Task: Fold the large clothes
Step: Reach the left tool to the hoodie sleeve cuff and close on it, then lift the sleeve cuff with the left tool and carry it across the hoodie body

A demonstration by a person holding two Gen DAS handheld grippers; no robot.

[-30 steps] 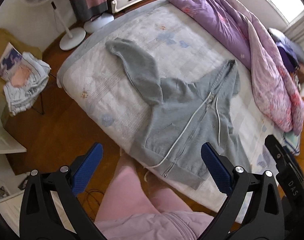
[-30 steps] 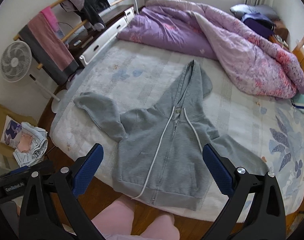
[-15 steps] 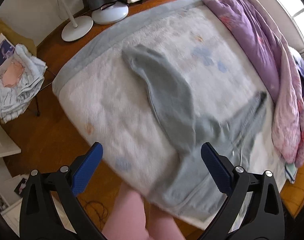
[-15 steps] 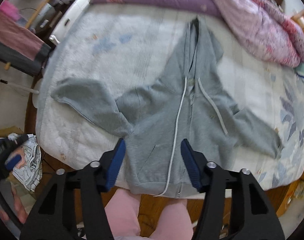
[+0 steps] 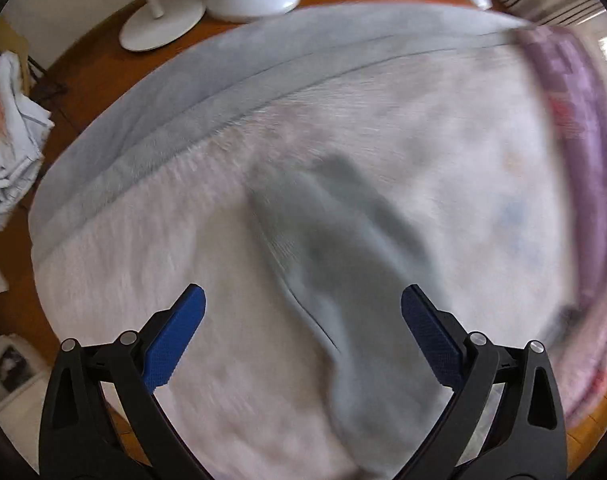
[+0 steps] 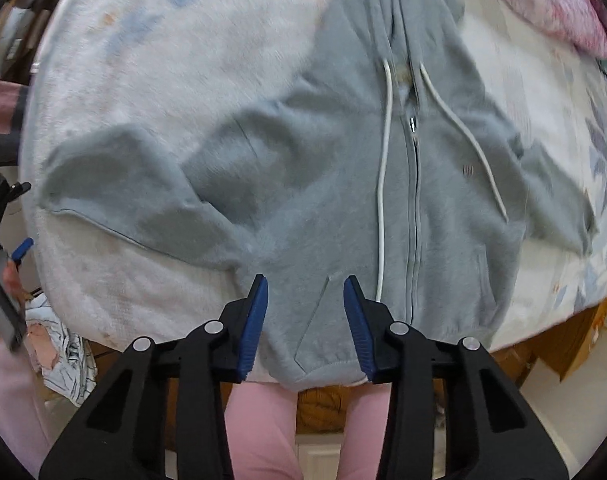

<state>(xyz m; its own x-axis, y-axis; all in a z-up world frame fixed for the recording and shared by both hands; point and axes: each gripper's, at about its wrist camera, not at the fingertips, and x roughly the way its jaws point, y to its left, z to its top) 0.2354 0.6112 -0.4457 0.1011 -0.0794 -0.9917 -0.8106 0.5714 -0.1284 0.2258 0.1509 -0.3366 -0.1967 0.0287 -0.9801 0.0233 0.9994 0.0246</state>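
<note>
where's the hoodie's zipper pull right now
In the right wrist view, the zipper pull sits right of centre on the hoodie chest, between the two white drawstrings, below the hood.

Grey hoodie [image 6: 335, 184], white drawstrings [image 6: 383, 184]; purple quilt [image 5: 575, 92]; blue-padded jaws.

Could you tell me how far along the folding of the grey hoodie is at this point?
Done: the hoodie lies flat on the bed, zipped. In hand: nothing is gripped. The right gripper, its jaws just closing, hangs over the hem; the left gripper, jaws wide, is above a sleeve. Left: every fold.
</note>
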